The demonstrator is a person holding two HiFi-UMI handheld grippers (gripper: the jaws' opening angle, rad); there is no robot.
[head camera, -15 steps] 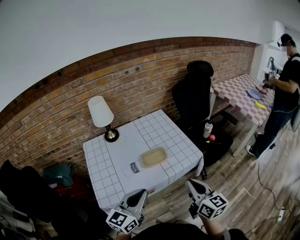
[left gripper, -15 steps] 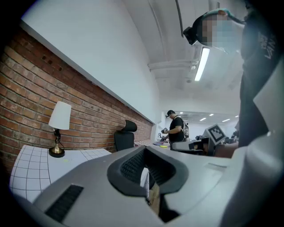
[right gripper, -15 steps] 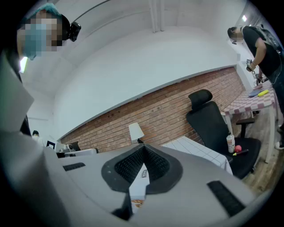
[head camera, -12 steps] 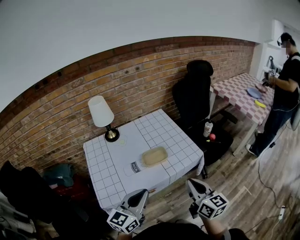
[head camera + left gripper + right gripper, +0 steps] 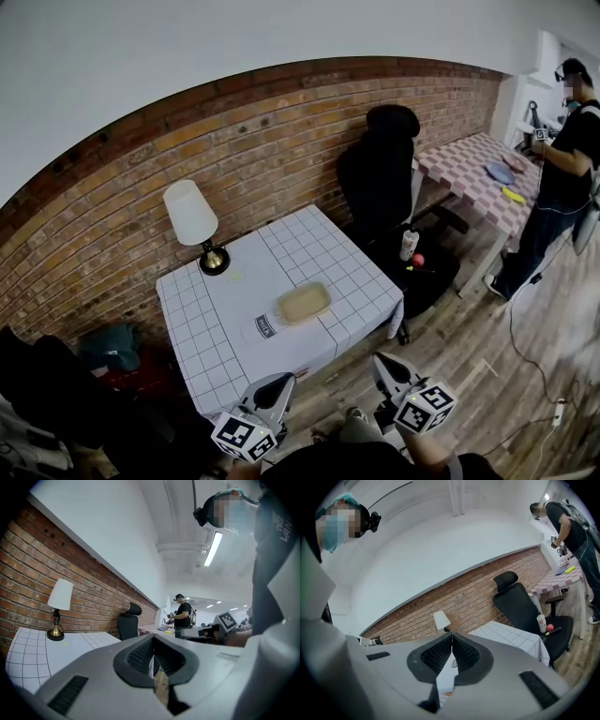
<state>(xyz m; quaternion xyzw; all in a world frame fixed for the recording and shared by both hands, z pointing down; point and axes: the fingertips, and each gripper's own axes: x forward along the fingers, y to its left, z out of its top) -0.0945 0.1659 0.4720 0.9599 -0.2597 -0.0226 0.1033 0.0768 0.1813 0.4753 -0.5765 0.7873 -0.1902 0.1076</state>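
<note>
Barely shifted since a moment earlier, the left gripper (image 5: 279, 384) and right gripper (image 5: 386, 364) hung with jaws pressed together on nothing, near the front edge of the checked table (image 5: 309, 248), where a tan tray (image 5: 304, 302) lay just beside a white carton (image 5: 264, 328), with a lamp (image 5: 190, 214) behind.

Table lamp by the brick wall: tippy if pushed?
Probably tippy: the lamp carries a broad white shade over a thin stem and a small round base. Pushed low, it may drag the checked tablecloth rather than slide cleanly.
</note>
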